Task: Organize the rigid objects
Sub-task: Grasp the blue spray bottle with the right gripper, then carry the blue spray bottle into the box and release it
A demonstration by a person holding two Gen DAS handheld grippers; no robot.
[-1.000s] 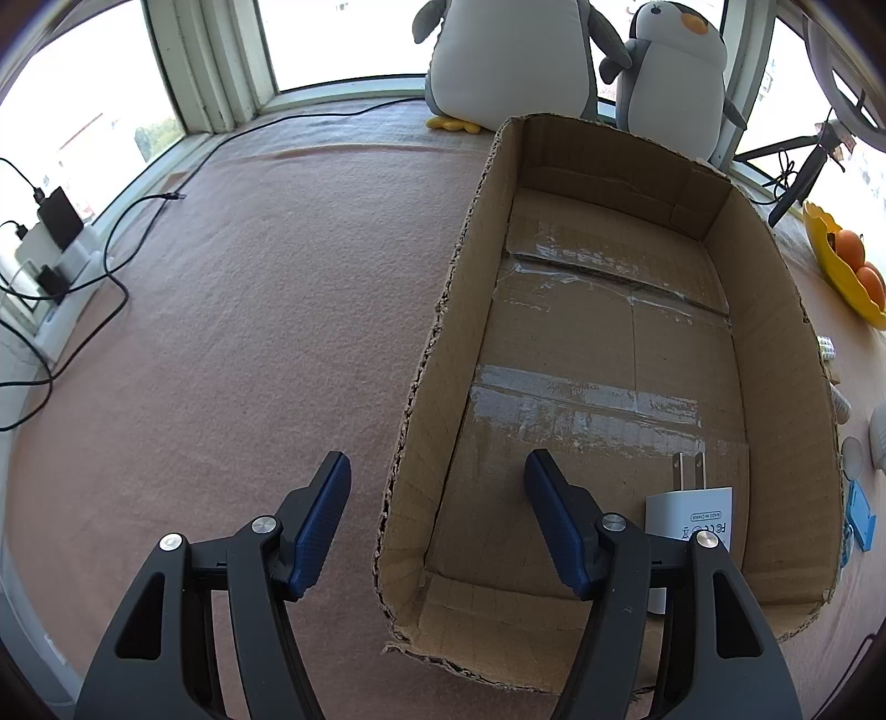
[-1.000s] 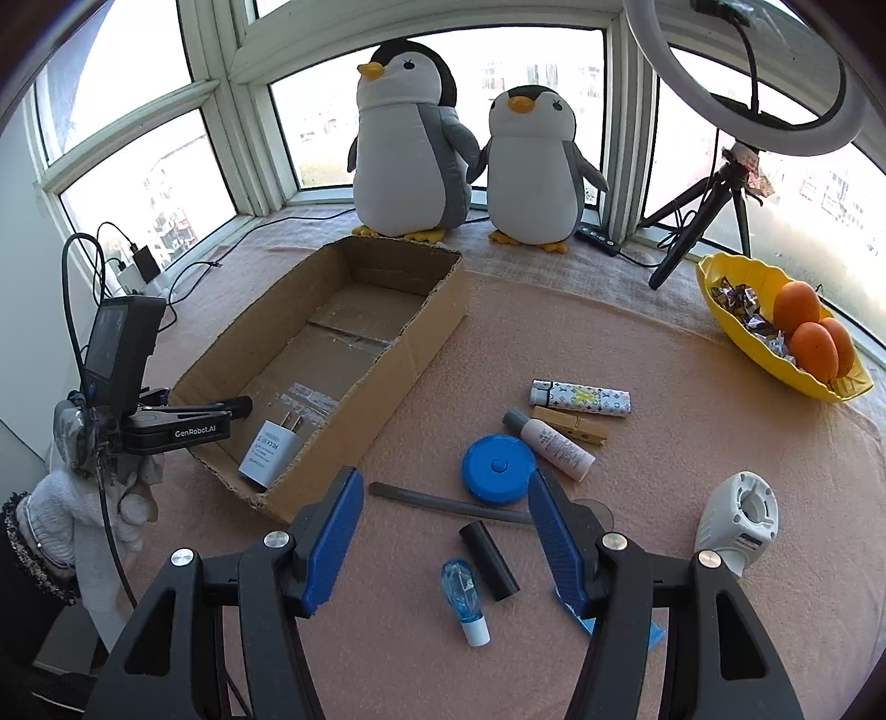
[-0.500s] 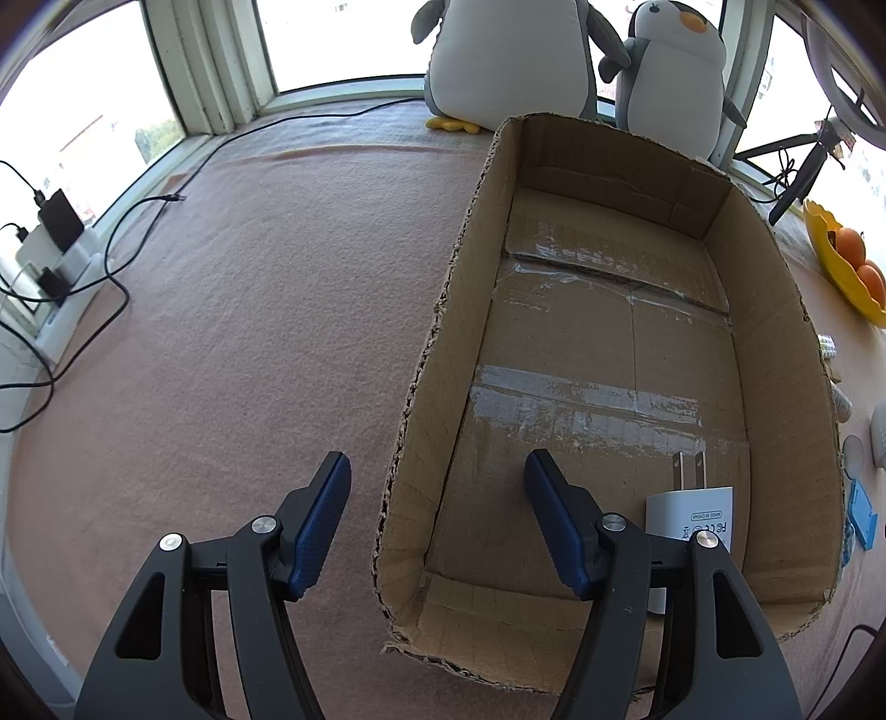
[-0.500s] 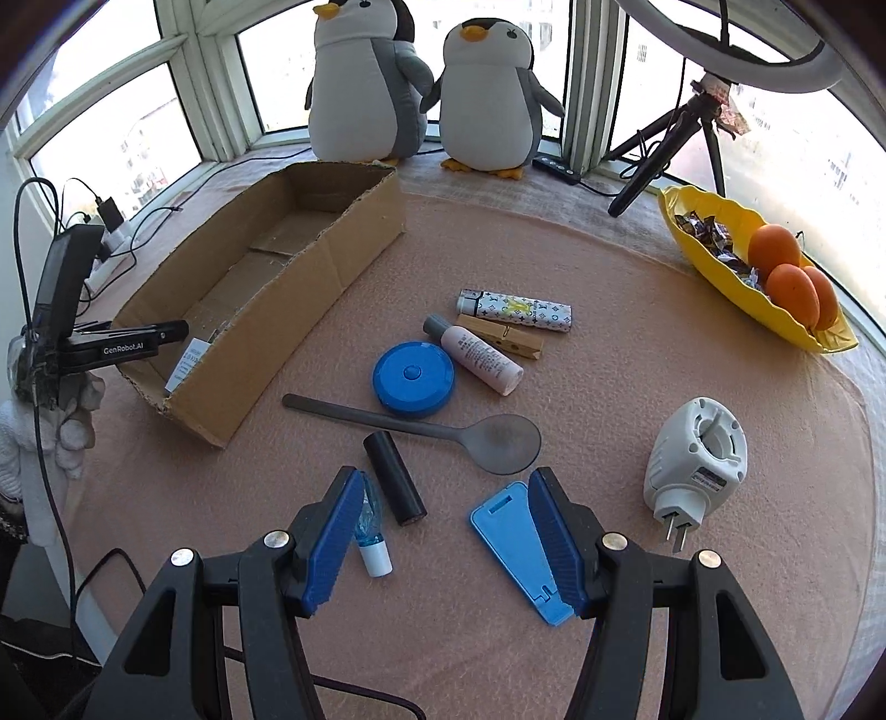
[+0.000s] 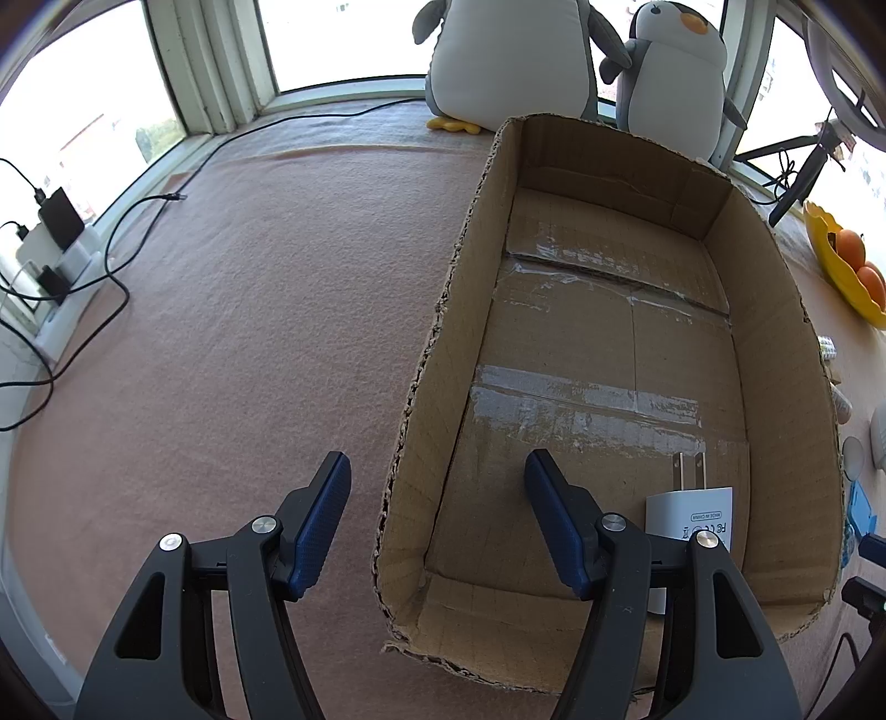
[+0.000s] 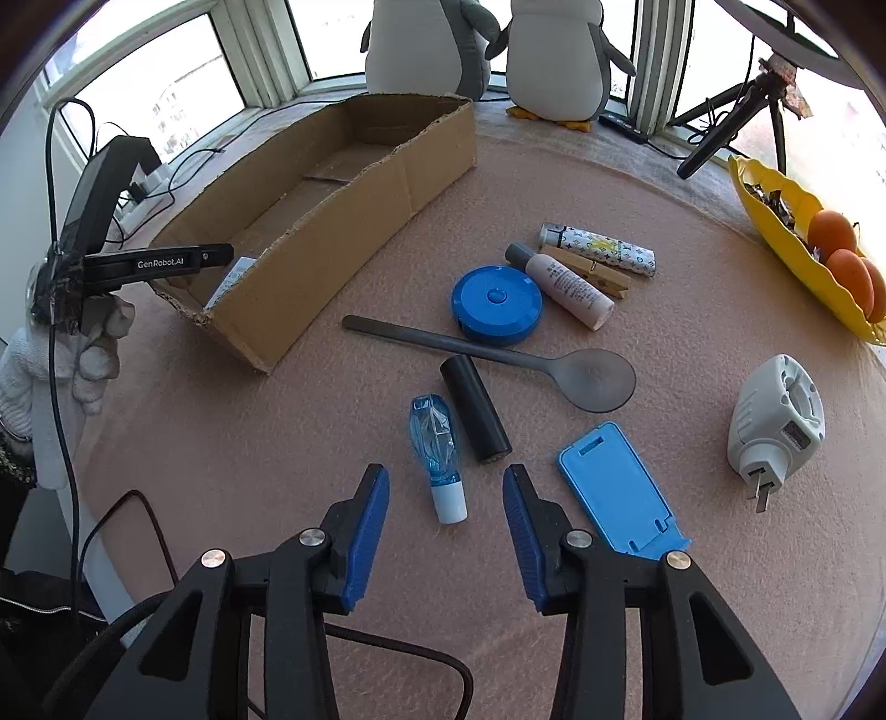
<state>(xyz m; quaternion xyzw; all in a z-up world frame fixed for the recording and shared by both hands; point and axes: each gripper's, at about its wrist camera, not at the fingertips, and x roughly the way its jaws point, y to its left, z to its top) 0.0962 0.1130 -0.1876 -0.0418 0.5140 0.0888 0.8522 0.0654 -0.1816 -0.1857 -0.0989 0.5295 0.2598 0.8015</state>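
Note:
My right gripper (image 6: 446,476) hangs low over the pink tablecloth. Its jaws are closing, and the white cap of a small blue bottle (image 6: 434,443) lies between the fingertips, untouched by the pads. Close by lie a black cylinder (image 6: 474,410), a grey spoon (image 6: 498,354), a blue round case (image 6: 496,302) and a blue phone stand (image 6: 614,493). My left gripper (image 5: 436,459) is open, astride the left wall of the cardboard box (image 5: 581,332) without pressing it. A white charger (image 5: 689,512) lies in the box's near corner.
A pink bottle (image 6: 565,285), a clothespin (image 6: 592,271) and a patterned tube (image 6: 598,249) lie further back. A white plug-in device (image 6: 775,421) sits at the right. A yellow fruit bowl (image 6: 786,232), two plush penguins (image 6: 426,44) and a tripod (image 6: 720,127) stand along the far edge.
My right gripper has sunk toward the table and tipped down, its jaws have narrowed, and the blue bottle now lies between them. The left gripper has stayed still.

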